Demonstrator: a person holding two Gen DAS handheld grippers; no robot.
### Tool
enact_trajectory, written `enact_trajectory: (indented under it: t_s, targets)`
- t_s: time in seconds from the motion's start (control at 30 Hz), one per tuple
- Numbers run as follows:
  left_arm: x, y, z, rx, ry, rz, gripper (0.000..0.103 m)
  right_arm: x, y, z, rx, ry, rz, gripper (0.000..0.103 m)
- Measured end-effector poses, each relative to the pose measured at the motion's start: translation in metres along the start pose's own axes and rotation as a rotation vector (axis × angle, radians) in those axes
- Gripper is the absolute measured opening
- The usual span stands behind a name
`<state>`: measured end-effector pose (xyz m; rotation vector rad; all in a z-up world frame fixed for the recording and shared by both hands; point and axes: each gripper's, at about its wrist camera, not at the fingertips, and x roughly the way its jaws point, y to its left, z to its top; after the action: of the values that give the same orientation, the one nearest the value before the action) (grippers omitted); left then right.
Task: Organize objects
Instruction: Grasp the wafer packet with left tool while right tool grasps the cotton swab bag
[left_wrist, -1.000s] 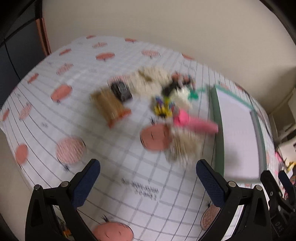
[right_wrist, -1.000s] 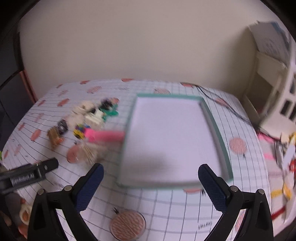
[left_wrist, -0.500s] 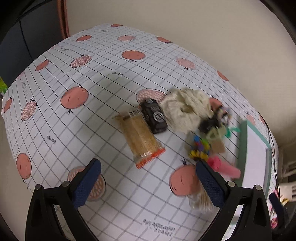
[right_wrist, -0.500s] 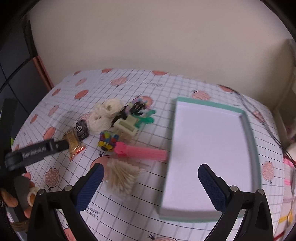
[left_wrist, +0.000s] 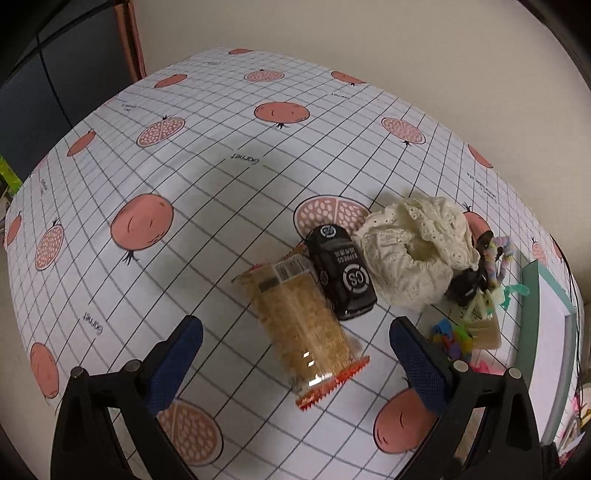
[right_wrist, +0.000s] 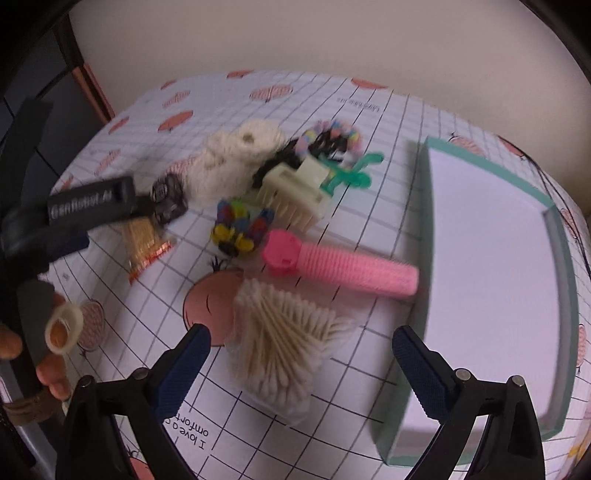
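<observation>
Left tongs (left_wrist: 295, 354) dropped toward snack packet (left_wrist: 301, 325) | both tongs (right_wrist: 301, 363) wide, empty

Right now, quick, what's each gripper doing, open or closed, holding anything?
Left gripper: open, empty, over the snack packet.
Right gripper: open, empty, over the cotton swabs.

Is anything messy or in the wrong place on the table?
Yes. The small things lie in a jumbled heap beside the tray, which holds nothing. The cotton swabs fan out unevenly in their pack, and the snack packet lies on its side against the toy car.
</observation>
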<state>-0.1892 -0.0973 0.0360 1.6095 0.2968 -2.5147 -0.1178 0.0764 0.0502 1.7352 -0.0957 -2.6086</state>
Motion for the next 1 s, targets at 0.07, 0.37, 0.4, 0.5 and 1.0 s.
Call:
enact_trajectory:
  t_s: [0.07, 0.37, 0.4, 0.5, 1.0]
  targets:
    - [0.004, 0.0, 0.0, 0.01, -0.006, 0.009, 0.094, 0.003, 0.001, 0.0, 0.005, 0.004, 0.013, 0.1]
    - [0.023, 0.005, -0.001, 0.005, 0.019, 0.02, 0.085, 0.016, 0.008, -0.004, 0.004, 0.029, 0.003, 0.1]
    - [0.024, 0.005, -0.002, 0.006, 0.02, 0.024, 0.084, 0.017, 0.008, -0.004, 0.005, 0.031, 0.001, 0.1]
    - [0.026, 0.005, -0.004, 0.014, 0.019, 0.036, 0.083, 0.019, 0.008, -0.005, 0.013, 0.038, 0.001, 0.1]
    - [0.026, -0.003, -0.008, 0.105, 0.025, 0.068, 0.041, 0.019, 0.005, -0.01, -0.015, 0.062, -0.057, 0.074]
